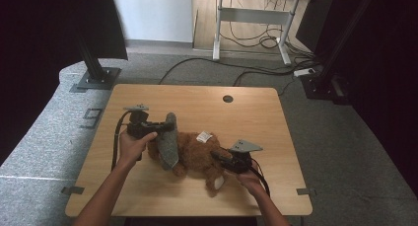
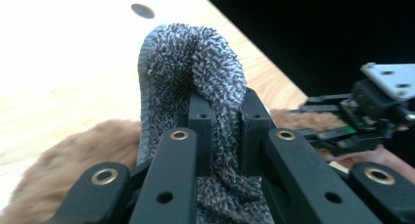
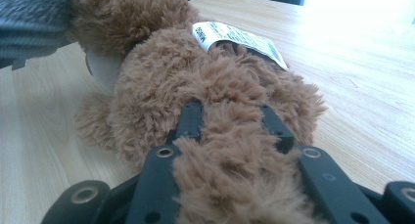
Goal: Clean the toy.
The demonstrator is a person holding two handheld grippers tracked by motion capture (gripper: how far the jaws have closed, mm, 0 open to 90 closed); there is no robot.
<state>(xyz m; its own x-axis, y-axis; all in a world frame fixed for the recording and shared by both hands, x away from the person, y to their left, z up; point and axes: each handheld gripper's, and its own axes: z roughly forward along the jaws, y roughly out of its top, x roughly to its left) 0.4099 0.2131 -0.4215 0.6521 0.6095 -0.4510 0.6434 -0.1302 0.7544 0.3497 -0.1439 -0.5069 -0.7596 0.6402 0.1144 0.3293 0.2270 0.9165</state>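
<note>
- Two grippers, both engaged on one brown plush toy (image 1: 197,154) that lies on its side near the middle of the wooden table (image 1: 256,117).
- Left gripper (image 1: 165,127): jaws pinched together on a fold of grey knitted cloth (image 1: 169,144); in the left gripper view the cloth (image 2: 195,72) bunches up between and above the jaw tips.
- Cloth sits at the toy's left end, draped over it and partly raised (whether it is a garment, a hat or a loose towel I cannot tell).
- Right gripper (image 1: 222,158): jaws clamped on the plush itself; in the right gripper view brown fur (image 3: 225,136) fills the gap between them, so the toy looks pinned to the table.
- White label (image 3: 240,40) on the toy faces up, uncovered.
- Judged progress: grips secured on both things, the holding hand set. Cloth seems midway, neither fully on the toy nor clear of it.
- Left to do, by my reading: finish moving the cloth along the toy, then let go on both sides.
</note>
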